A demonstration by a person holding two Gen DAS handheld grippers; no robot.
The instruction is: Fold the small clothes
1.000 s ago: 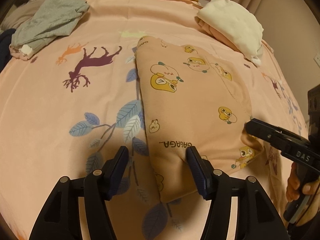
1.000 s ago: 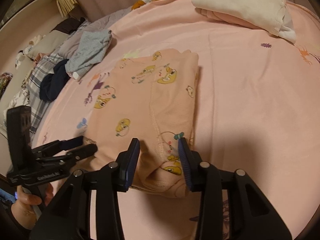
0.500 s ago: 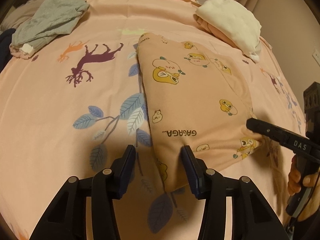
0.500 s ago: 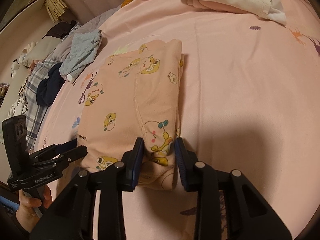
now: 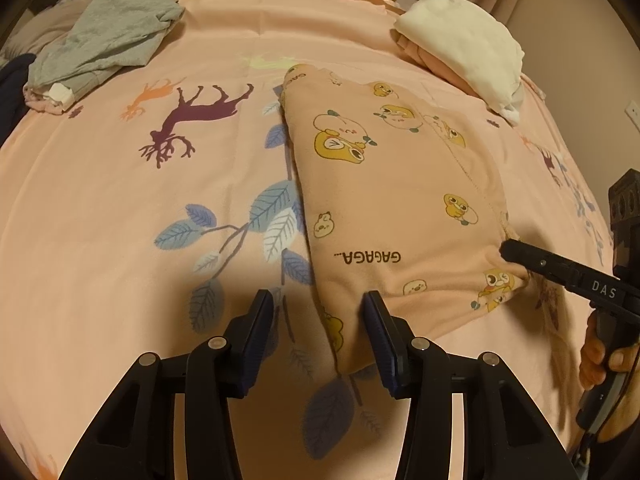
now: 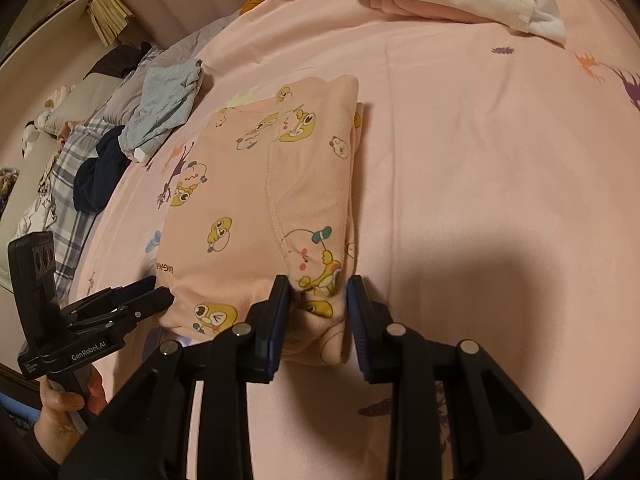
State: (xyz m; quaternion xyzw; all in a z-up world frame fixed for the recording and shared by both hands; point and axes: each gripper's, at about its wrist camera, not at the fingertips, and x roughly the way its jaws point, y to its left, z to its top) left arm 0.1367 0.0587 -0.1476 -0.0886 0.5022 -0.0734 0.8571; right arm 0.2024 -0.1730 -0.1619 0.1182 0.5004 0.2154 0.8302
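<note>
Right claw (image 6: 316, 312) has been closing and is clamped on the pink duck-print garment's (image 6: 248, 208) near corner. Left claw (image 5: 318, 320) sits apart around the other corner, probably only the right pad touching, on the bed (image 5: 100, 208).

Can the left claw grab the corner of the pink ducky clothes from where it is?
Probably yes. The left claw stands open with the near corner of the pink ducky garment already between its fingers, and nothing blocks it. The right claw pinches the other near corner, out of the way.

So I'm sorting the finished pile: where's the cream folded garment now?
In the left wrist view the cream folded garment lies upper right on the pink bedsheet, just beyond the duck-print garment.
</note>
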